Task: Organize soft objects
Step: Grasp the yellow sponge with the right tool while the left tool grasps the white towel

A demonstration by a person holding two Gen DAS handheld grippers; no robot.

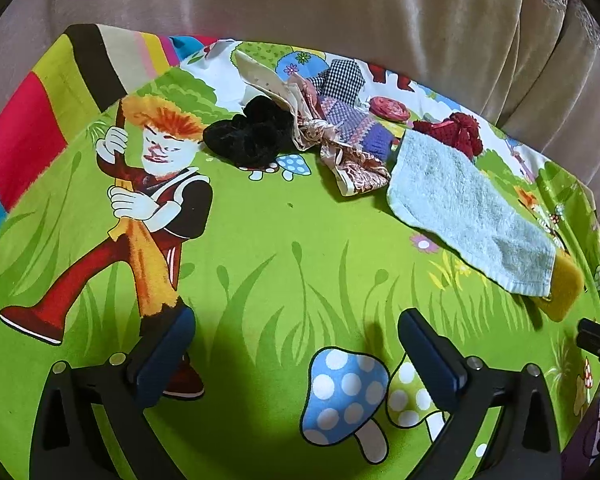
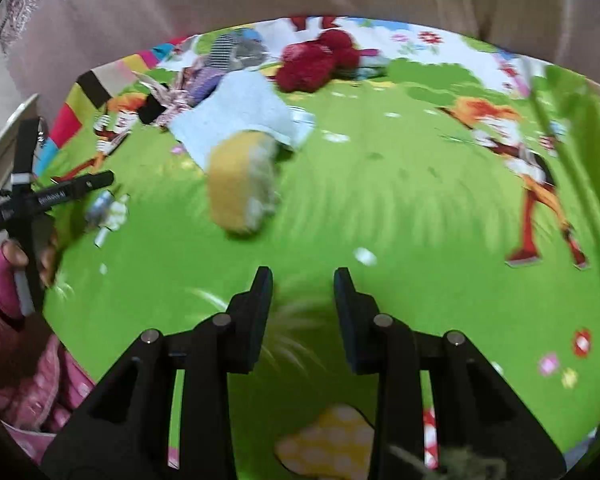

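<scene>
Soft things lie on a bright green cartoon cloth (image 1: 284, 240). In the left wrist view: a black fuzzy item (image 1: 248, 132), a heap of patterned fabrics (image 1: 336, 128), a red knitted item (image 1: 456, 130), a light blue towel (image 1: 468, 208) and a yellow sponge (image 1: 566, 284) partly under the towel. My left gripper (image 1: 296, 324) is open and empty, well short of them. In the blurred right wrist view, my right gripper (image 2: 302, 280) is open and empty, just short of the yellow sponge (image 2: 240, 188), with the towel (image 2: 244, 116) and red item (image 2: 316, 64) beyond.
A beige curtain (image 1: 340, 8) hangs behind the table. A striped cloth (image 1: 40, 120) shows at the far left edge. The left hand-held gripper (image 2: 40, 200) and a pink sleeve (image 2: 24, 360) appear at the left of the right wrist view.
</scene>
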